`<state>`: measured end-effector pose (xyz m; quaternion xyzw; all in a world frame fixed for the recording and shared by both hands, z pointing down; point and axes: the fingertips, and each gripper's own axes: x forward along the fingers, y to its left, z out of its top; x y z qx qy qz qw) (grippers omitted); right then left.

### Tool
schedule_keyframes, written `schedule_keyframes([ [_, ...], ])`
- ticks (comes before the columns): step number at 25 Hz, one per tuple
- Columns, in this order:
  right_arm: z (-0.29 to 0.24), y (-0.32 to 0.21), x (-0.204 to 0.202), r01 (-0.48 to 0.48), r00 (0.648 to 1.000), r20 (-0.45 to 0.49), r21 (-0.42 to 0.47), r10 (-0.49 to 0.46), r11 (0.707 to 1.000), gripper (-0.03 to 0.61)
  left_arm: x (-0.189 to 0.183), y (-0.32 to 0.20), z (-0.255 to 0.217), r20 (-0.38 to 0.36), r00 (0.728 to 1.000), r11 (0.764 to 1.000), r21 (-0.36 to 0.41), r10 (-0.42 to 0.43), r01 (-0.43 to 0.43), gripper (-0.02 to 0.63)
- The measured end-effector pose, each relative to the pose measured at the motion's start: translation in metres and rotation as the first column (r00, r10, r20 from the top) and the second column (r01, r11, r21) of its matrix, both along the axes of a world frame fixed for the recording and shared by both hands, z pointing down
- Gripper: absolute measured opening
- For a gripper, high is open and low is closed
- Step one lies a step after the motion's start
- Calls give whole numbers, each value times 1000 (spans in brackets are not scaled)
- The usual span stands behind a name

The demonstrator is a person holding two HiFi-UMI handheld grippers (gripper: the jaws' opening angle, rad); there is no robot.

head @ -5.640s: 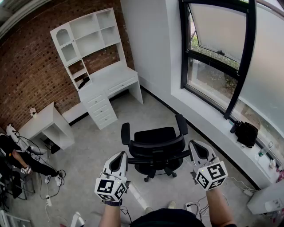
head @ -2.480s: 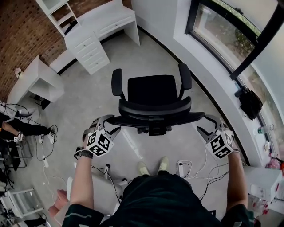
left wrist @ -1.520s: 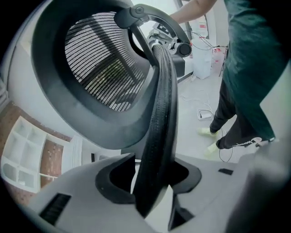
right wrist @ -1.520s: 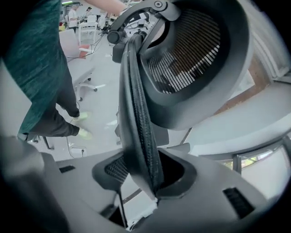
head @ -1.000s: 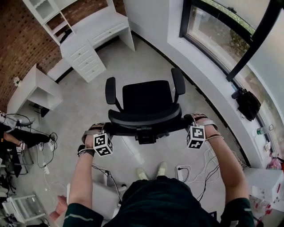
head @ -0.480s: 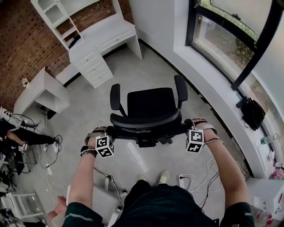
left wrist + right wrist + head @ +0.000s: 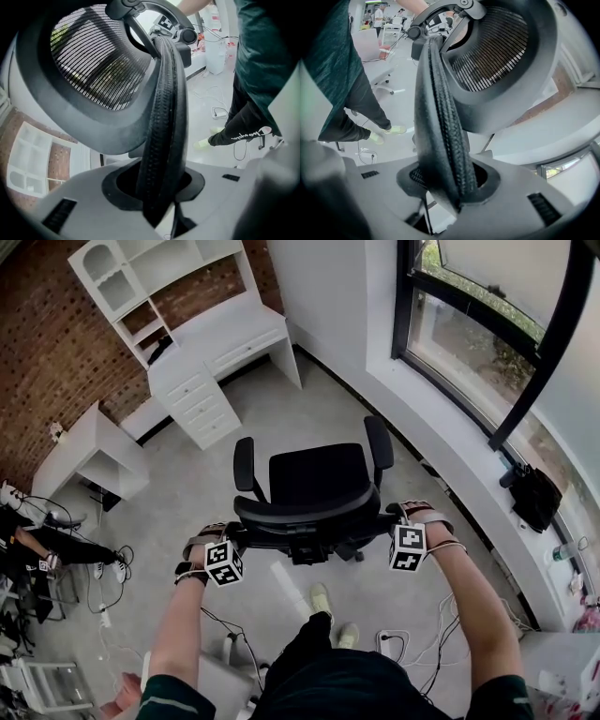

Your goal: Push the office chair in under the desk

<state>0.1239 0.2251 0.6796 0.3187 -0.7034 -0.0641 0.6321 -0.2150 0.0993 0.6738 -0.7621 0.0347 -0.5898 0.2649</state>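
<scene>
The black office chair (image 7: 315, 472) stands on the grey floor, its seat facing the white desk (image 7: 225, 341) at the back wall, well short of it. My left gripper (image 7: 231, 540) clamps the left end of the mesh backrest's (image 7: 307, 513) top rim; its jaws are opening slightly with the rim between them. My right gripper (image 7: 399, 521) grips the right end. In the left gripper view the padded rim (image 7: 164, 112) fills my left gripper (image 7: 159, 187). The right gripper view shows the rim (image 7: 440, 117) wedged in my right gripper (image 7: 450, 187).
A white shelf unit (image 7: 155, 282) tops the desk against the brick wall. A low white side table (image 7: 89, 451) stands left, with a seated person (image 7: 37, 545) beyond it. The window sill (image 7: 450, 427) runs along the right. Cables (image 7: 412, 643) lie by my feet.
The chair has rolled forward toward the desk with both grippers on its backrest, and my feet have stepped after it.
</scene>
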Motion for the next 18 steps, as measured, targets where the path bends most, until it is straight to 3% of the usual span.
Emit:
schedule_keyframes([
  [18,1,-124,25,15,1000,3,14,-15,1000,132,17,-104,-1,2,999,999,7,-37,37,121],
])
